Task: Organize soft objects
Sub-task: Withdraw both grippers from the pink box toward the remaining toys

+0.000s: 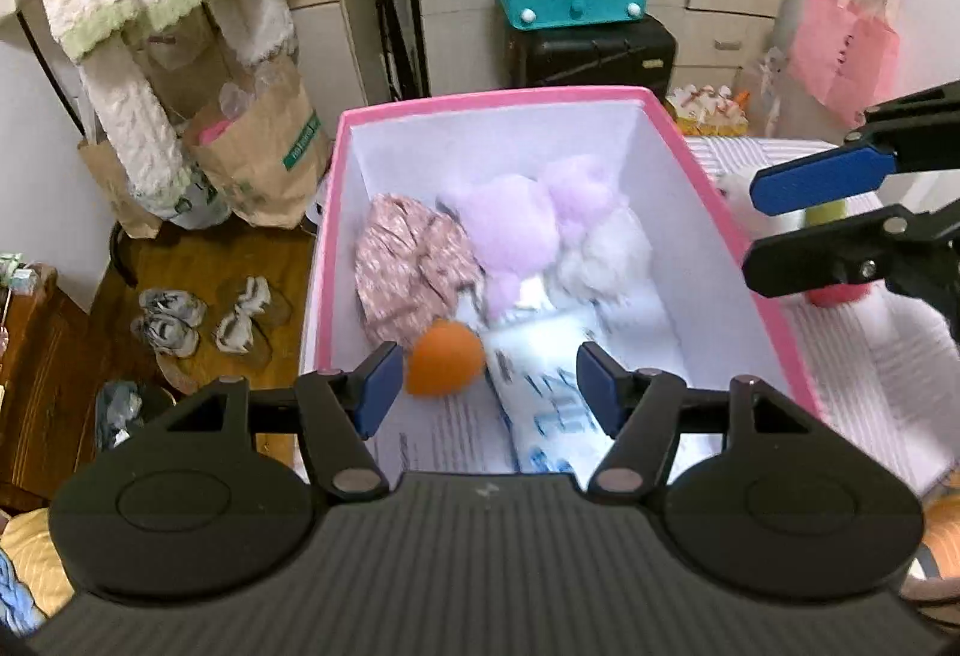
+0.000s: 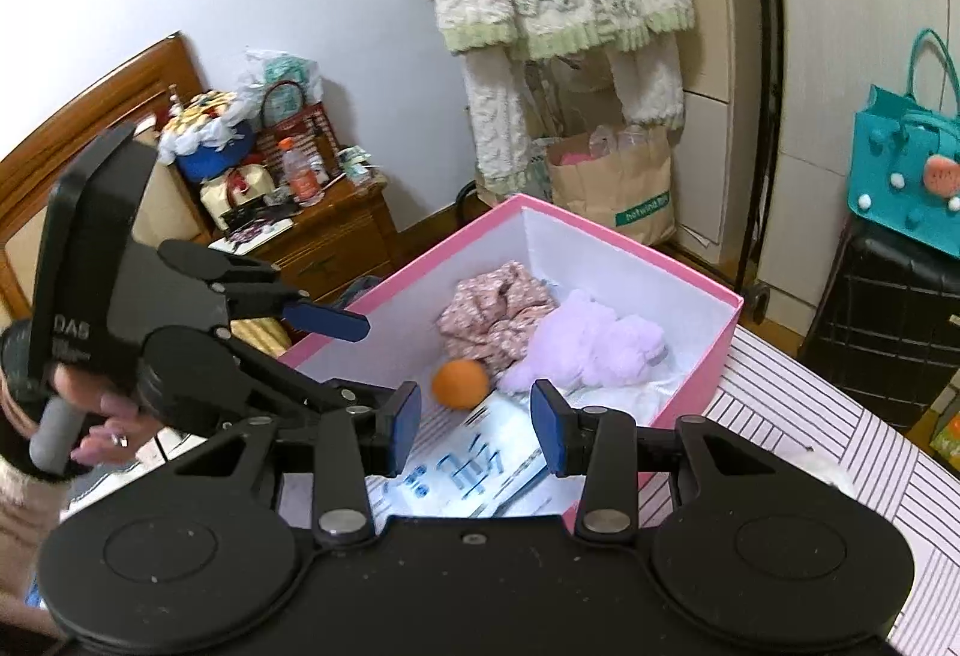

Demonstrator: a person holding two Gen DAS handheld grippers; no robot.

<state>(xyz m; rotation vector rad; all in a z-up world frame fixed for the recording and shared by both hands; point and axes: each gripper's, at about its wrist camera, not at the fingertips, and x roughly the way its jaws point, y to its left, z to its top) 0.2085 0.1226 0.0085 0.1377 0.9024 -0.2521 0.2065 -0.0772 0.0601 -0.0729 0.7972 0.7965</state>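
Keeping my empty, parted left gripper (image 1: 489, 386) above the pink box (image 1: 690, 158), I let the orange ball (image 1: 445, 367) settle. My right gripper (image 2: 474, 431) is empty too, jaws apart.

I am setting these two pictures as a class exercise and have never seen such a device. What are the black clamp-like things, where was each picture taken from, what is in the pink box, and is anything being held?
A person holds a two-fingered grabbing tool in each hand. Each tool carries a wide-angle camera that looks along its fingers. One picture comes from the left gripper, the other from the right gripper. Each view also shows the other tool from the side.

Both hang over an open pink box. Inside lie an orange ball, a flowery pink cloth, a fluffy lilac toy and a white packet with blue print.

Both grippers are open and hold nothing.
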